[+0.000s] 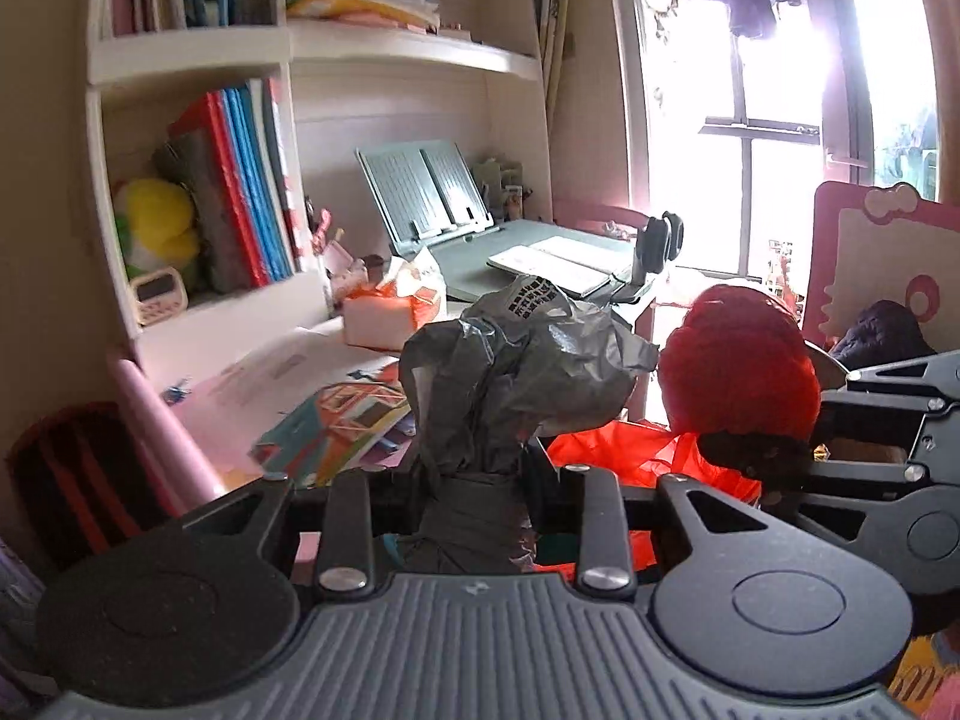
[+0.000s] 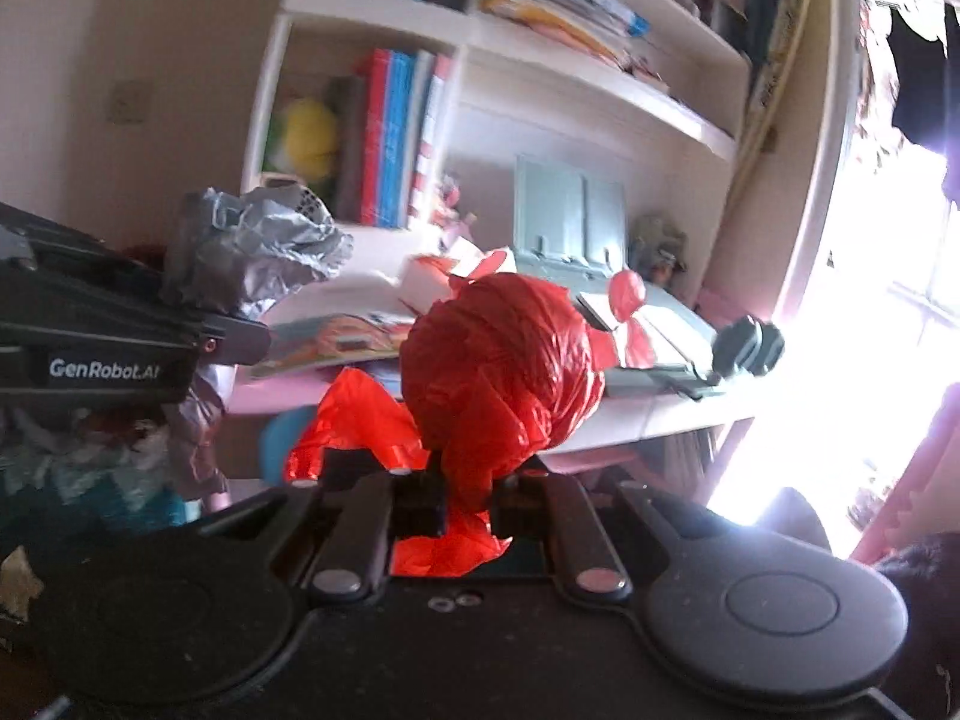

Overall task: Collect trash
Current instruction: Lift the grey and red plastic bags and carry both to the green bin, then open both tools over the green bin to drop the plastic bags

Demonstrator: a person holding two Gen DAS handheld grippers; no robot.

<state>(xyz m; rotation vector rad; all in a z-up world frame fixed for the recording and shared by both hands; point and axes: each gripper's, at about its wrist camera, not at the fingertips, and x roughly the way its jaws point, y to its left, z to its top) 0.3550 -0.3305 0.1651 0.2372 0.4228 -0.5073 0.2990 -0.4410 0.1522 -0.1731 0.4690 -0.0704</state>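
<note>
Clamped in the left hand-held gripper (image 1: 465, 480), a crumpled grey plastic bag (image 1: 522, 360) rises beside the red plastic bag (image 2: 498, 372) pinched by the right hand-held gripper (image 2: 459, 492), above a cluttered worktop (image 1: 288, 360).

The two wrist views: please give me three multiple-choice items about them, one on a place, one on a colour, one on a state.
1. Where does the grey book stand sit?
A. on the desk
B. on the top shelf
C. on the floor

2. What colour is the bag in the right gripper?
A. grey
B. red
C. blue

3. How is the left gripper?
A. open, holding nothing
B. shut on the grey plastic bag
C. out of view

Answers: 1 A, it stands on the desk top under the shelves; 2 B, the red plastic bag bulges above its fingers; 3 B, its fingers pinch the bag's neck.
</note>
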